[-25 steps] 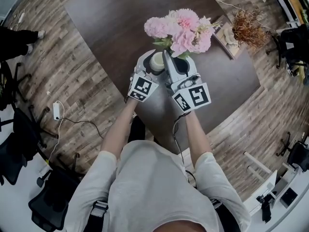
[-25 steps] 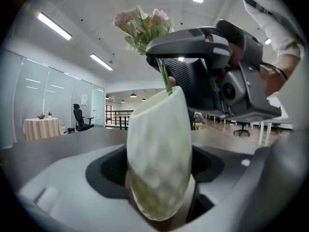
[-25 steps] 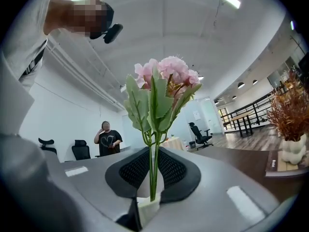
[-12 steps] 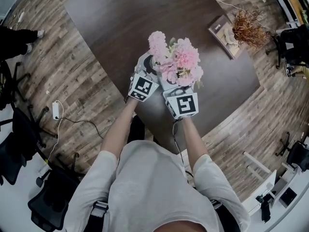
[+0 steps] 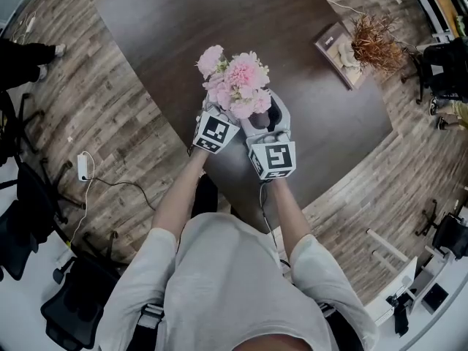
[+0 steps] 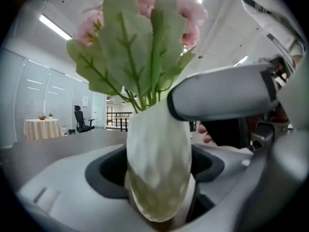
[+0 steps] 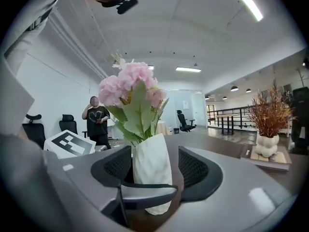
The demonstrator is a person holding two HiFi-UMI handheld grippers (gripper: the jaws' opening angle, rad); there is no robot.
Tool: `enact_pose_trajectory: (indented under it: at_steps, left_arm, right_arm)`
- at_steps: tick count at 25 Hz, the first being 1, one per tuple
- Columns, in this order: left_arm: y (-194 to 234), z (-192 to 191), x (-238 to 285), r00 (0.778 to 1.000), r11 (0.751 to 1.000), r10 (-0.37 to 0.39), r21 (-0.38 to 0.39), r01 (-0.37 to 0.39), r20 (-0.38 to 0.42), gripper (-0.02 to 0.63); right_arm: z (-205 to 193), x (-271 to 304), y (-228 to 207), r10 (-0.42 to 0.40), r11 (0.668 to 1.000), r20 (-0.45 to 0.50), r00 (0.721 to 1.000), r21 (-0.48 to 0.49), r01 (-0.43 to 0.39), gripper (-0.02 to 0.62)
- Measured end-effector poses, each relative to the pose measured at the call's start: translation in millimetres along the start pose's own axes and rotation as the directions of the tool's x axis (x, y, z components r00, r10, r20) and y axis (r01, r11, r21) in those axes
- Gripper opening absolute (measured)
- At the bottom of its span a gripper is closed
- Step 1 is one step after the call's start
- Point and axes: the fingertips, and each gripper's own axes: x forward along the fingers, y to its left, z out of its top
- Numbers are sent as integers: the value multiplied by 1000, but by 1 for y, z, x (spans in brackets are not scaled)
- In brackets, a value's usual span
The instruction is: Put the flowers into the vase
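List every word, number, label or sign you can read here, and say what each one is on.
None can be read in any view.
Left marker cube, right marker cube: black-and-white square patterns only, no letters.
Book under the dried plant: cover print too small.
Wall notice: blurred.

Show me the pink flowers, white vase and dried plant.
pink flowers [image 5: 238, 79]: head view, the middle bloom.
white vase [image 7: 152, 163]: right gripper view, its body.
dried plant [image 5: 376, 42]: head view, its brown twigs.
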Motion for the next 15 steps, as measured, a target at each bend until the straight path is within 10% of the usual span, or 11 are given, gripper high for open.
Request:
enact_pose_trajectory:
  at_steps: [15]
  left_arm:
    - [-2, -4, -4, 1000, 1000, 10, 23, -10, -10, 367]
  right_arm:
    - [-18, 2, -2, 28, 999, -59, 998, 35, -26, 310]
